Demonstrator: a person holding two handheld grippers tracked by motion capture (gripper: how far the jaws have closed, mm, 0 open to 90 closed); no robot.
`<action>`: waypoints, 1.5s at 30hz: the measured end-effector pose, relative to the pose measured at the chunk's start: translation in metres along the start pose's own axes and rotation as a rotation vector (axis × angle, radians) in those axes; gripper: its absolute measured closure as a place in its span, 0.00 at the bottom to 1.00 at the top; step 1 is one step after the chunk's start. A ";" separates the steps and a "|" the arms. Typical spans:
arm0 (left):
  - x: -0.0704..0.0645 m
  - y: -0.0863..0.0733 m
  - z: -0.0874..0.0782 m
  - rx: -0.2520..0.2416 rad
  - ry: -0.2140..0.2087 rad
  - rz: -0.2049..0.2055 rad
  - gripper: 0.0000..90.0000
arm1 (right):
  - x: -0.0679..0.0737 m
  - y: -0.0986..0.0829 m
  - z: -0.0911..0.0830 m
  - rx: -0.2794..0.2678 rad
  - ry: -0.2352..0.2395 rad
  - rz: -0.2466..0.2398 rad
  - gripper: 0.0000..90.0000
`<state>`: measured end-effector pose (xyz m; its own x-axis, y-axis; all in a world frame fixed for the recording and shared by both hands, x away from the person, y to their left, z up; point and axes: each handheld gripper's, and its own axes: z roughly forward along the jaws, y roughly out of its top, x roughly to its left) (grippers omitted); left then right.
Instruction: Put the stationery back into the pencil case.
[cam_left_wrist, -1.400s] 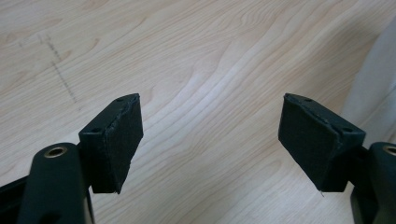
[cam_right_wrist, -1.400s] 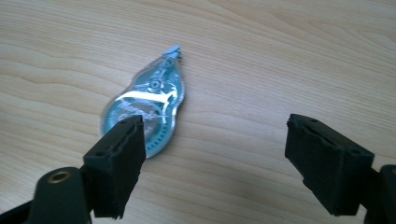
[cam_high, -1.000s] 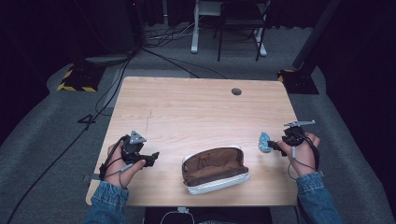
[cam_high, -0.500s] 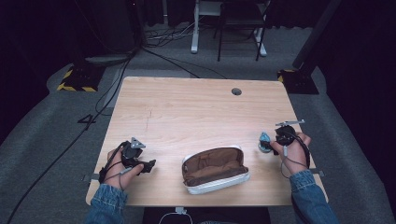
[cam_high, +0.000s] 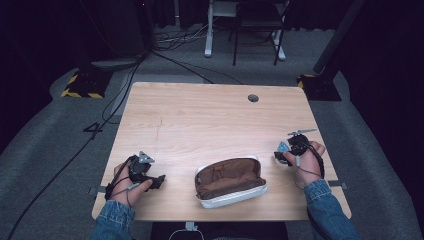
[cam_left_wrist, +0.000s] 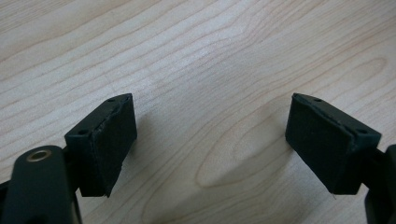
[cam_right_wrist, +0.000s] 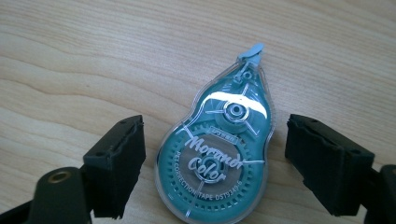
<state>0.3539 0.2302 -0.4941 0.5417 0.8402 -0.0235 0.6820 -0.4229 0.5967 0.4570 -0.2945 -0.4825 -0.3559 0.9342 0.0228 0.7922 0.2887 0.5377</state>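
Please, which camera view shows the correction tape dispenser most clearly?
The right gripper view: the teal correction tape dispenser lies flat on the table between the open right gripper, with its printed label and gears readable. In the high view it is a small teal spot beside that gripper.

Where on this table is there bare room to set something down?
The whole far half of the table is bare, from the pouch back to the cable hole. The strip between the left tool and pouch is free. It is crowded at the right edge, where the right tool straddles the correction tape.
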 end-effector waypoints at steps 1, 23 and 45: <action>0.000 0.000 0.000 -0.005 0.000 0.000 0.17 | 0.000 0.000 0.002 -0.006 -0.015 -0.007 0.19; -0.001 -0.005 0.011 -0.088 -0.013 0.021 0.00 | -0.004 0.000 -0.007 0.029 0.009 -0.047 0.44; -0.001 -0.005 0.012 -0.087 -0.013 0.020 0.00 | -0.006 0.009 -0.043 -0.039 0.067 -0.006 0.44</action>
<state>0.3561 0.2276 -0.5061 0.5614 0.8273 -0.0210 0.6260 -0.4079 0.6647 0.4448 -0.3061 -0.4411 -0.3940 0.9161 0.0747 0.7705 0.2849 0.5702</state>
